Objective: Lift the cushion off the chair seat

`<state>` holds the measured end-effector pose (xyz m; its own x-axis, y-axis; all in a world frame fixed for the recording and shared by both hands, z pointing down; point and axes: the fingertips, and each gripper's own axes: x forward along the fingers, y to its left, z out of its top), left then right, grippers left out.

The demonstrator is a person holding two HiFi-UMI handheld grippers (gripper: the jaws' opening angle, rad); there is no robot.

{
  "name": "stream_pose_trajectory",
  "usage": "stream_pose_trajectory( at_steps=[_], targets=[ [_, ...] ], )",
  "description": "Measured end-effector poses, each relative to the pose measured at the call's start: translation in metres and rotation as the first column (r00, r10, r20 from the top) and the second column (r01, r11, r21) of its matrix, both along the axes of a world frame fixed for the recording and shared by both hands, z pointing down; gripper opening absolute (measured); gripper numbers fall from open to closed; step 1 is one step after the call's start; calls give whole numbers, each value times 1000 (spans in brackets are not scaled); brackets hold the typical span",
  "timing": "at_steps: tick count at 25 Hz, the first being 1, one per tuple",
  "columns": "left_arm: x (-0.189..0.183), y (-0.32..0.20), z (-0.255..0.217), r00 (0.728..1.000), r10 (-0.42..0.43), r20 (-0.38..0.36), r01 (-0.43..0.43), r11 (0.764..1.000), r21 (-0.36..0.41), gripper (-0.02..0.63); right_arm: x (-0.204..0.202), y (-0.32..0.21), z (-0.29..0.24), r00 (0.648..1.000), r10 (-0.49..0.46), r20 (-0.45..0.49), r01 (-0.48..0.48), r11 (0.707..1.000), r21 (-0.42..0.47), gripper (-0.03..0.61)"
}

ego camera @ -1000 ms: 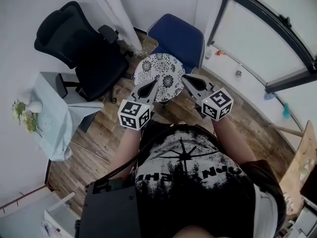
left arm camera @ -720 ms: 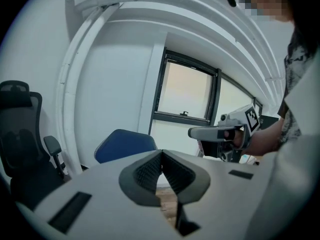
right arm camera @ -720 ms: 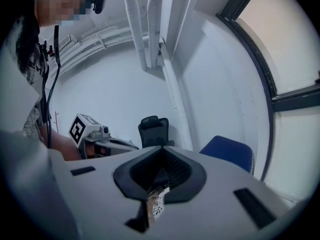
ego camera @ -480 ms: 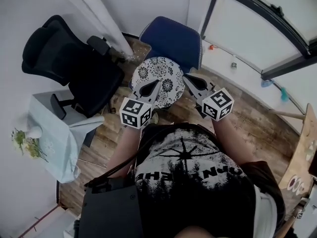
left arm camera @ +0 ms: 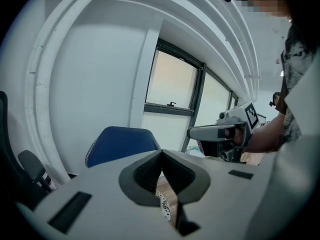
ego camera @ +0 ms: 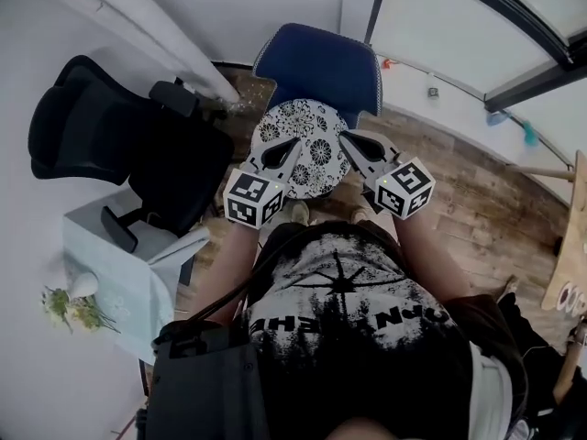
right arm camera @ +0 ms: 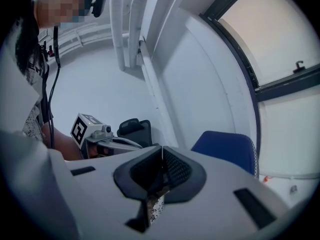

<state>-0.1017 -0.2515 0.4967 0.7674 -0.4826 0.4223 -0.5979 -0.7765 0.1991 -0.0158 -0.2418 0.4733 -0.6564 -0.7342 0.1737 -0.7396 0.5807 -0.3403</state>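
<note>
A round cushion [ego camera: 310,149] with a black-and-white floral print hangs in front of the blue chair [ego camera: 316,62], held up by its two side edges. My left gripper [ego camera: 282,152] is shut on its left edge, and a strip of the patterned fabric [left arm camera: 164,207] shows between the closed jaws. My right gripper [ego camera: 352,143] is shut on the right edge, with the fabric [right arm camera: 155,207] pinched the same way. Each gripper view shows the other gripper, the right gripper [left arm camera: 220,132] and the left gripper [right arm camera: 102,138], and the blue chair back [left arm camera: 122,141] [right arm camera: 225,149] behind it.
A black office chair [ego camera: 119,145] stands left of the blue chair and also shows as the black chair [right arm camera: 135,130]. A small table with a pale cloth [ego camera: 128,273] and flowers [ego camera: 73,308] is at the lower left. White wall, pipes and a window frame [ego camera: 514,35] close off the corner.
Both grippers have shifted together with the cushion still pinched between them. The head view has swung, so the black chair and the table slid down the picture.
</note>
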Motion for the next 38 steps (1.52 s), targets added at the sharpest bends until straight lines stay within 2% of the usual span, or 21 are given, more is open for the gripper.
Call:
stream_pose_trajectory(
  at_steps=[5, 9, 16, 23, 27, 36, 38],
  targets=[
    [10, -3, 16, 996, 89, 0, -89, 995, -44, 15, 0, 1, 23, 998, 52, -17, -53, 997, -51, 20],
    [20, -8, 26, 992, 122, -19, -123, 989, -82, 15, 3, 0, 48, 997, 68, -35, -72, 991, -116, 20],
    [51, -6, 57, 980, 196, 27, -193, 977, -92, 15, 19, -6, 109, 993, 48, -108, -73, 966, -247, 21],
    [68, -13, 92, 978, 203, 48, -196, 972, -129, 15, 42, -15, 185, 984, 40, -174, -104, 919, -379, 32],
    [72, -17, 116, 976, 211, 52, -200, 967, -157, 15, 46, -21, 229, 978, 29, -207, -120, 888, -444, 84],
    [87, -43, 181, 986, 165, 18, -157, 963, -221, 15, 62, -43, 328, 953, 1, -302, -164, 841, -516, 167],
    [90, -44, 195, 984, 176, 16, -167, 957, -238, 15, 62, -42, 357, 952, -13, -306, -166, 818, -551, 179]
  ],
)
